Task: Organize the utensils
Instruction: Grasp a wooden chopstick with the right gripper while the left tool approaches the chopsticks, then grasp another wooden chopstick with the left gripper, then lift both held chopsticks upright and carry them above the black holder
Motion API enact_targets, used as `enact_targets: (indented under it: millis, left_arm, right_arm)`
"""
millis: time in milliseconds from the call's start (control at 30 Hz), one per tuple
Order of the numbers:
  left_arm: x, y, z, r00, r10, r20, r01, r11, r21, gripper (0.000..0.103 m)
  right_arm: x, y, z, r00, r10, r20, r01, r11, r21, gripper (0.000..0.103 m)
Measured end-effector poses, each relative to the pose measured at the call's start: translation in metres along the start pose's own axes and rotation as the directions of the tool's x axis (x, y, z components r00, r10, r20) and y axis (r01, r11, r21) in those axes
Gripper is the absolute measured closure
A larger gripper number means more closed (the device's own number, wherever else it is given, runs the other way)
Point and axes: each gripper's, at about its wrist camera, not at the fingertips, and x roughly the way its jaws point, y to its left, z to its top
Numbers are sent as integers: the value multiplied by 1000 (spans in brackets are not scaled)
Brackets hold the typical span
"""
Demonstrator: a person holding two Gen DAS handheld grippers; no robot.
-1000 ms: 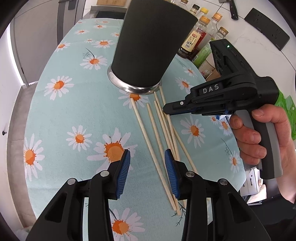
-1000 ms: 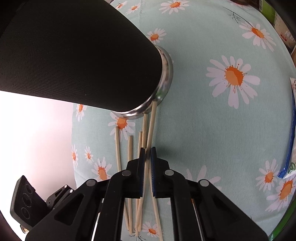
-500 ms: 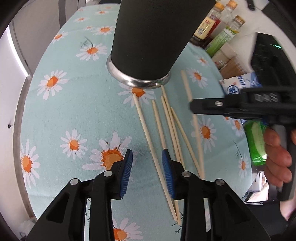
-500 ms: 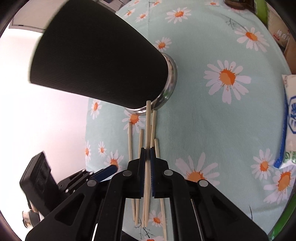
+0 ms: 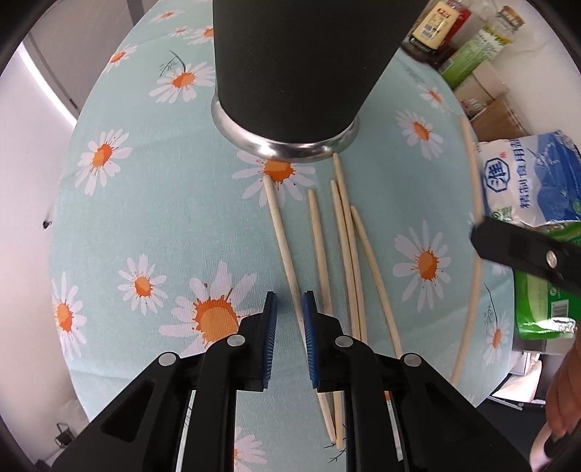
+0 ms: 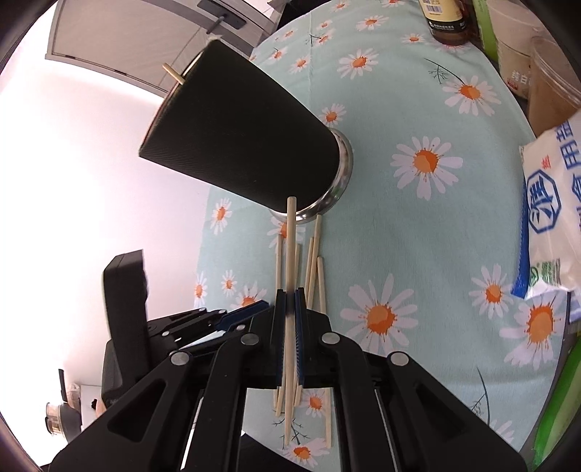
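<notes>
Several wooden chopsticks [image 5: 339, 250] lie side by side on the daisy tablecloth in front of a tall black utensil holder [image 5: 297, 65] with a metal base. My left gripper [image 5: 289, 312] hangs low over them, jaws narrowly open around the leftmost chopstick [image 5: 281, 232]. My right gripper [image 6: 289, 308] is shut on one chopstick [image 6: 290, 247] and holds it lifted above the table. That held chopstick also shows at the right of the left wrist view [image 5: 474, 203]. One chopstick tip [image 6: 172, 73] sticks out of the holder [image 6: 247, 134].
Sauce bottles [image 5: 441, 21] and boxes stand behind the holder at the back right. A white and blue salt bag [image 5: 526, 178] and a green packet [image 5: 541, 301] lie at the right table edge. The left gripper's body [image 6: 127, 290] sits left of the chopsticks.
My right gripper has lifted its chopstick up and away to the right. My left gripper has moved down toward the lying chopsticks and its jaws have narrowed around the leftmost one.
</notes>
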Motion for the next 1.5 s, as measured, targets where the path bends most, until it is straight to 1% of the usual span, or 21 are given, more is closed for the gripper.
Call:
enact_targets:
  millis: [67, 100, 200, 233, 267, 433, 600, 733, 833, 867, 967, 1033, 1133, 1267, 1333, 1400, 1433, 1500]
  left_arm:
    - [2, -1, 4, 1000, 11, -20, -11, 1000, -11, 90]
    - [2, -2, 6, 999, 15, -30, -16, 1000, -17, 90]
    - [7, -6, 16, 998, 22, -52, -23, 999, -24, 91]
    - [8, -5, 16, 998, 22, -55, -24, 999, -32, 95]
    - [8, -4, 18, 998, 30, -58, -32, 999, -39, 98]
    - [11, 3, 25, 998, -16, -68, 10, 996, -86, 99]
    - [10, 9, 22, 997, -42, -57, 36, 995, -98, 99]
    - [8, 19, 9, 997, -72, -34, 68, 992, -103, 99]
    - [0, 25, 2, 996, -84, 3, 84, 991, -100, 99]
    - [-6, 28, 0, 994, -109, 30, 112, 989, -101, 99]
    - [-23, 32, -6, 985, -146, 90, 154, 983, -96, 99]
    - [-32, 38, -8, 981, -148, 123, 160, 983, -87, 99]
    - [-55, 48, -16, 962, -197, 187, 216, 972, -90, 99]
    - [-89, 53, -30, 932, -243, 268, 268, 961, -61, 99]
    - [-103, 53, -32, 918, -256, 303, 279, 960, -35, 99]
    - [-122, 54, -36, 897, -272, 349, 292, 956, -4, 99]
    - [-126, 53, -35, 889, -277, 364, 295, 956, 8, 99]
    - [-139, 49, -31, 857, -324, 401, 338, 941, 38, 99]
  right_arm:
    - [0, 0, -5, 1000, 14, 5, -14, 1000, 4, 97]
    - [9, 3, -14, 1000, 17, 8, -17, 1000, 6, 97]
    - [4, 2, -17, 999, 38, 15, -38, 999, 11, 97]
    - [5, 2, -19, 999, 42, 18, -42, 999, 12, 97]
    - [3, 2, -21, 999, 48, 20, -48, 999, 11, 97]
    - [6, -1, -23, 998, 58, 13, -59, 998, 11, 97]
    - [7, 2, -24, 998, 55, 6, -55, 998, -4, 97]
    - [11, 6, -22, 999, 45, 1, -45, 999, -17, 97]
    - [14, 11, -21, 999, 36, -3, -36, 999, -32, 97]
    - [15, 14, -20, 999, 32, -3, -32, 999, -38, 97]
    - [15, 23, -19, 1000, 31, 6, -30, 998, -59, 97]
    - [14, 31, -18, 999, 35, 17, -33, 997, -74, 97]
    - [12, 43, -19, 998, 46, 34, -42, 994, -97, 97]
    - [8, 59, -19, 997, 42, 69, -33, 990, -135, 97]
    - [4, 68, -19, 995, 48, 89, -33, 987, -155, 97]
    - [-1, 76, -19, 993, 45, 111, -25, 984, -178, 97]
    - [-5, 82, -18, 990, 44, 131, -18, 981, -195, 97]
    - [-14, 92, -17, 983, 46, 178, -5, 975, -221, 97]
